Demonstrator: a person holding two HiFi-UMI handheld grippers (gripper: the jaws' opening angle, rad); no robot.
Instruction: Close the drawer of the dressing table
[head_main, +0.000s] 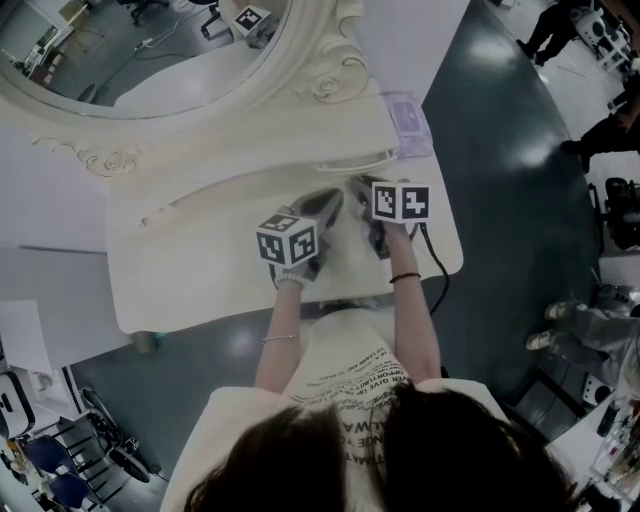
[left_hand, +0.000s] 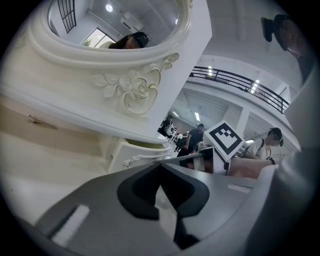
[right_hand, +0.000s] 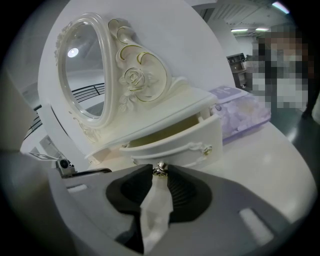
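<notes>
pinching a small metal knob (right_hand: 159, 169) in the jaws of my right gripper (right_hand: 160, 175), i face the open drawer (right_hand: 172, 142) just beyond, mid-frame, front running left to right, likely a straight push in. my left gripper (left_hand: 160, 167), jaws pressed together, waits beside.

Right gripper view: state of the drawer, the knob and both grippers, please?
small white curved-front drawer: open, pulled out.
small silver metal knob: gripped at the right gripper's jaw tips.
right gripper: shut on the knob.
left gripper: shut, nothing between its jaws.
</notes>
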